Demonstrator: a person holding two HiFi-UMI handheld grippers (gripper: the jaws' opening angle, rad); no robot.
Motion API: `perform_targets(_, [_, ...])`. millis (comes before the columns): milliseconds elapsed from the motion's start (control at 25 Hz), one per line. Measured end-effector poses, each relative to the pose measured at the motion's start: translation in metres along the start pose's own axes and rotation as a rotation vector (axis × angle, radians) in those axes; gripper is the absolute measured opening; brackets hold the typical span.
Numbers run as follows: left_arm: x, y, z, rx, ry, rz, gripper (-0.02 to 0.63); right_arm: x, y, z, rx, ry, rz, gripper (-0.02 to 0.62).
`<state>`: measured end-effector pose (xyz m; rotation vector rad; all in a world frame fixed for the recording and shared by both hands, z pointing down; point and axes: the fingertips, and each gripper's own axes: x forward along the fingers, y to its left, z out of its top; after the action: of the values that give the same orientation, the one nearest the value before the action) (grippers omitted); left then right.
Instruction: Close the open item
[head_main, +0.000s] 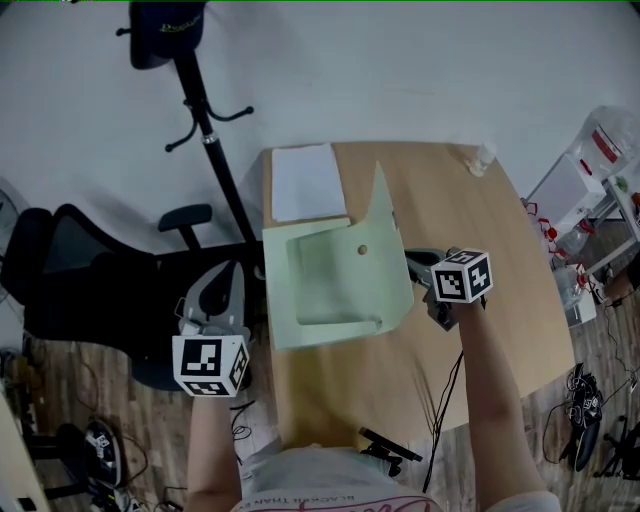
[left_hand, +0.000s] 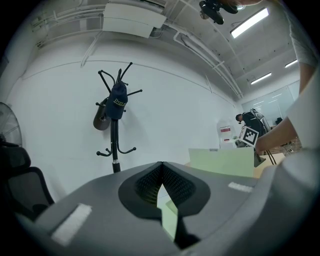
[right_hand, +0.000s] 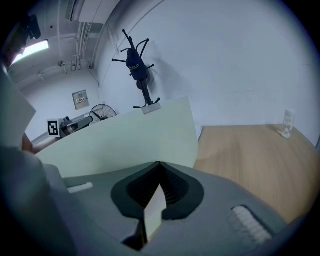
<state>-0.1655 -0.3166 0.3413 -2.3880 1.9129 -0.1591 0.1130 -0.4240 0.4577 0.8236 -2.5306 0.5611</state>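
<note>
A pale green folder (head_main: 320, 285) lies open on the wooden table (head_main: 490, 360). Its front flap (head_main: 388, 235) stands lifted along the right side, and a small round button (head_main: 362, 250) shows on the inside. My left gripper (head_main: 248, 288) is at the folder's left edge; in the left gripper view its jaws (left_hand: 162, 169) are shut on a strip of green sheet, with the raised flap (left_hand: 222, 161) beyond. My right gripper (head_main: 414, 264) is at the flap's right edge, its jaws (right_hand: 159, 169) shut on the flap (right_hand: 125, 142).
A white sheet (head_main: 305, 180) lies at the table's far left corner and a small clear bottle (head_main: 482, 158) at the far right. A coat rack (head_main: 205, 110) with a dark cap and a black office chair (head_main: 80, 290) stand left of the table. Shelving (head_main: 590, 180) is on the right.
</note>
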Motion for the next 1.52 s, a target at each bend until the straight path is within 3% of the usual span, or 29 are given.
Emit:
perform_targets(1040, [-0.014,0.02,-0.022,-0.054,0.021,0.045,0.015,0.064,0.052,-0.001,-0.061,0.068,0.095,0.002])
perform_targets(1520, [-0.019,0.027,-0.031,-0.087,0.024,0.061,0.015,0.093,0.07,-0.016,-0.117,0.138,0.075,0.002])
